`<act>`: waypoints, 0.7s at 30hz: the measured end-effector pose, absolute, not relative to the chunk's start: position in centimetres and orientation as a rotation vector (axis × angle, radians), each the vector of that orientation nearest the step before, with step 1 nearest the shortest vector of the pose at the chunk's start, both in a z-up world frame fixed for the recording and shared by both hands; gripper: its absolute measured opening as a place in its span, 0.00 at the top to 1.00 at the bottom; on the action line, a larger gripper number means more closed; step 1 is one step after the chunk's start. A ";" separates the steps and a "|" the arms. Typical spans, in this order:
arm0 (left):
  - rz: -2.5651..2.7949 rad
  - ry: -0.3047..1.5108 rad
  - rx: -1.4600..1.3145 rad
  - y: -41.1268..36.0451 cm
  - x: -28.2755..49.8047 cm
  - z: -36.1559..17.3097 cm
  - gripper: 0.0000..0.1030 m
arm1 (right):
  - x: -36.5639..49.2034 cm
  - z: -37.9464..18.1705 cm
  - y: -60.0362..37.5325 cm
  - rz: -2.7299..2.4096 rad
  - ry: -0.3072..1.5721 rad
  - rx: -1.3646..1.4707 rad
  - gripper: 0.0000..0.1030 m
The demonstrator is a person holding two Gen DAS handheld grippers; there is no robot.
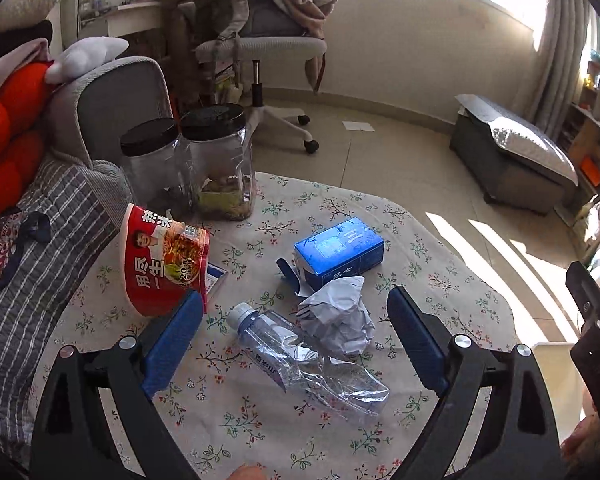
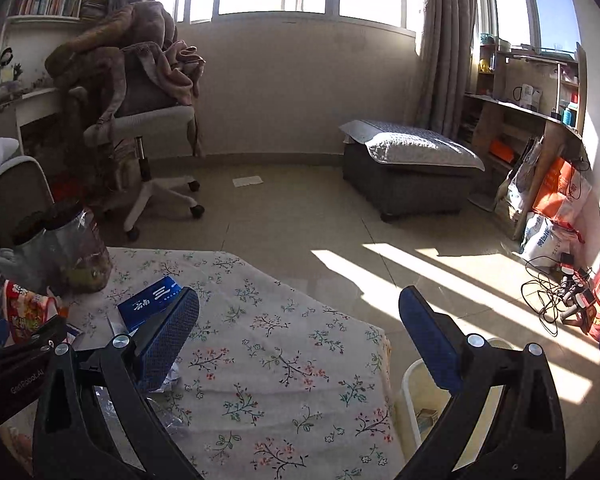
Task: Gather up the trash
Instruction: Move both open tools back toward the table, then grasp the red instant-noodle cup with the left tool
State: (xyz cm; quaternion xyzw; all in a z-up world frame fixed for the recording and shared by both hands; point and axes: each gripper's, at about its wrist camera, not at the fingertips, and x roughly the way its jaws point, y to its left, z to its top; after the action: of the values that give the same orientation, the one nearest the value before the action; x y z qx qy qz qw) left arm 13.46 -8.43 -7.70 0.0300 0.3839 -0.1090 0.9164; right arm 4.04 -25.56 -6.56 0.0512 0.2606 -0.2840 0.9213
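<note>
Clear crushed plastic is what sits squarely between the spread blue fingers of the left gripper (image 1: pixel 296 340): a flattened water bottle (image 1: pixel 304 360) lying on the floral tablecloth (image 1: pixel 440 280), its white cap toward the far left and its crumpled base toward the near right, so the long axis runs on a diagonal across the gap between the jaws and not along it. The jaws stand wide apart and hold nothing. Touching the bottle on its far side is a ball of crumpled paper (image 1: pixel 338 316), and just beyond that a blue carton (image 1: pixel 338 250) with its flap torn open; a red snack bag (image 1: pixel 164 264) stands by the left finger (it looks near enough to brush, though I cannot tell if it touches). From where the left gripper hangs, the bottle is straight ahead and slightly below, the nearest piece of trash to it by far. The right gripper (image 2: pixel 300 340), also spread and empty, points past the table edge toward the sunlit floor, with a pale bin (image 2: pixel 416 392) low by its right finger and the rubbish off to its left. My guess is the left one takes the bottle, and a small twist of the wrist would set the fingers across its narrow width.
</note>
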 end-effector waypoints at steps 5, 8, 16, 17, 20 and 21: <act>-0.100 0.790 0.064 -4.4 16.5 -7.8 0.12 | 5.5 -7.4 -24.4 -0.557 0.570 0.080 0.07; -0.030 0.776 0.062 -1.9 18.3 -7.8 0.12 | 6.2 -8.0 -24.1 -0.551 0.592 0.079 0.07; 0.045 0.826 -0.002 1.5 22.7 -9.5 0.10 | 7.2 -9.2 -23.5 -0.542 0.631 0.060 0.07; 0.037 0.832 0.002 1.1 22.9 -9.7 0.07 | 7.3 -9.3 -23.5 -0.541 0.636 0.057 0.07; 0.057 0.843 0.091 -0.7 23.4 -10.6 0.07 | 7.5 -9.7 -23.7 -0.542 0.647 0.060 0.07; 0.071 0.840 0.127 -1.3 23.5 -10.9 0.07 | 7.6 -9.8 -23.9 -0.542 0.653 0.066 0.07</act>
State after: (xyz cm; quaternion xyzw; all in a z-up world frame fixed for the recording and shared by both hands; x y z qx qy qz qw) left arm 23.49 -1.33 -10.93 0.0616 0.4074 0.0346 0.9105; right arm 7.62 -23.92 -9.81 0.0322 0.3169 -0.2628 0.9108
